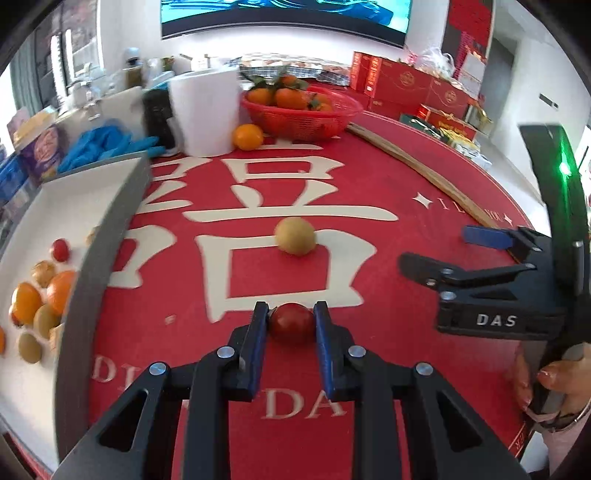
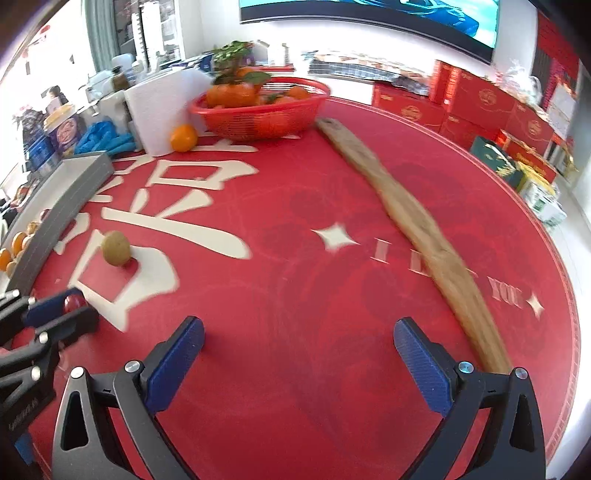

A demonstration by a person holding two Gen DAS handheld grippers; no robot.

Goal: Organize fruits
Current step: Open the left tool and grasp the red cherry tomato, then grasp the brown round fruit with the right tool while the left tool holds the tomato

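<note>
Near the centre of the red table mat [image 1: 369, 177], the left gripper [image 1: 291, 322] pinches a small red tomato [image 1: 291, 326] across its middle. It looks light, smooth and easily bruised. The right gripper [image 2: 299, 343] is wide and empty. The grey tray [image 1: 107, 236] with fruit sits left.

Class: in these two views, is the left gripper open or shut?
Shut on the small red fruit: the left gripper has both blue pads pressed against the fruit's sides.

Probably a home: big wall screen [image 1: 284, 14], stacked red gift boxes [image 1: 406, 86].
</note>
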